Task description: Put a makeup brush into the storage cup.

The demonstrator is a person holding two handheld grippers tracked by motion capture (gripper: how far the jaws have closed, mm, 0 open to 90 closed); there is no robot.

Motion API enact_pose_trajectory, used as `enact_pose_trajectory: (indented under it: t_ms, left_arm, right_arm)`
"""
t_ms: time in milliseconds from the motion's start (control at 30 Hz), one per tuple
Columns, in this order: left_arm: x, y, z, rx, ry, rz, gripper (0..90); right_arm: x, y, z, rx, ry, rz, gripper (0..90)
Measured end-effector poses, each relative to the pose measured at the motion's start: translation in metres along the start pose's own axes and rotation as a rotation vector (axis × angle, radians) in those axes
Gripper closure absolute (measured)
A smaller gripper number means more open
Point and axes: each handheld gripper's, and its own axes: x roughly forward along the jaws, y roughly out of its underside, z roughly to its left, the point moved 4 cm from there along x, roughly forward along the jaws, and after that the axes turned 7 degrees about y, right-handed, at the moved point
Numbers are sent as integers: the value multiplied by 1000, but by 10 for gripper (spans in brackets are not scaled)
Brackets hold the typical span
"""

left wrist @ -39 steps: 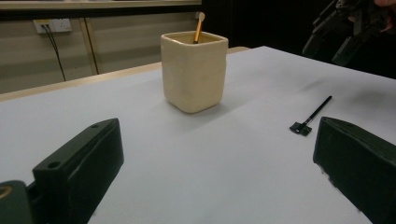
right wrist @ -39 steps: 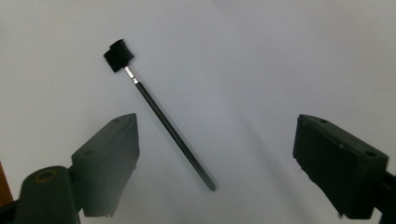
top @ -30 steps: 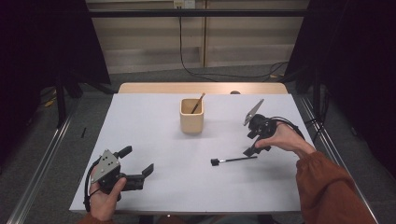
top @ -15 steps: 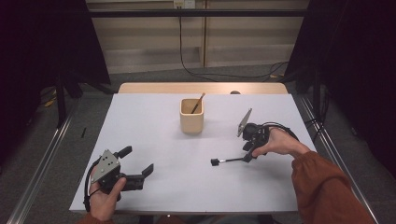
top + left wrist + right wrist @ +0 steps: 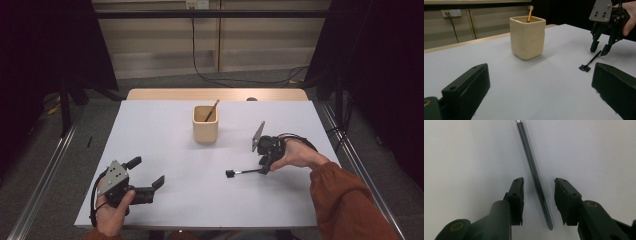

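A thin black brush [image 5: 243, 172] lies flat on the white table [image 5: 165, 125], its square head pointing left. My right gripper [image 5: 264, 163] hangs over the handle's right end, open, one jaw on each side of the handle. In the right gripper view the dark handle [image 5: 531, 160] runs between the jaws of the right gripper [image 5: 539, 180] without touching them. A beige square cup [image 5: 205, 125] stands at the table's middle back with a wooden-handled brush [image 5: 212, 110] in it. My left gripper [image 5: 146, 171] rests open at the front left, holding nothing.
In the left gripper view the cup [image 5: 527, 37] stands ahead, the black brush [image 5: 590, 61] and the right gripper [image 5: 600, 48] at the right. A wooden strip [image 5: 215, 94] borders the table's far edge. Cables lie on the floor behind.
My right gripper has moved left and down, from above the table to straddling the black brush's handle. The left gripper has stayed in place.
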Motion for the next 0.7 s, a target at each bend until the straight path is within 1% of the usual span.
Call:
enact_pose_trajectory:
  t_ms: [100, 133, 233, 267, 300, 367, 433, 500, 600, 633, 700]
  left_arm:
    - [0, 0, 0, -5, 0, -3, 19]
    - [0, 0, 0, -3, 1, -2, 19]
    - [0, 0, 0, -2, 1, -1, 19]
    - [0, 0, 0, -2, 1, -1, 19]
    - [0, 0, 0, -1, 1, -1, 19]
    - [0, 0, 0, -2, 1, -3, 19]
    - [0, 0, 0, -2, -1, -1, 19]
    - [0, 0, 0, 1, 0, 0, 19]
    - [0, 0, -1, 1, 2, -1, 19]
    - [0, 0, -1, 2, 3, -1, 19]
    - [1, 0, -2, 3, 5, -1, 20]
  right_arm:
    - [1, 0, 1, 0, 8, 7, 628]
    - [1, 0, 1, -10, 10, 10, 646]
    - [2, -1, 3, -10, 13, 21, 702]
    - [4, 0, 2, -21, 21, 27, 719]
    - [4, 0, 2, -13, 24, 31, 732]
    - [4, 0, 2, -19, 30, 30, 745]
    - [4, -1, 4, -37, 44, 34, 755]
    - [4, -2, 7, -40, 59, 55, 775]
    - [5, -5, 8, -61, 62, 72, 798]
    - [5, -5, 9, -52, 66, 81, 809]
    - [5, -6, 9, -72, 65, 83, 845]
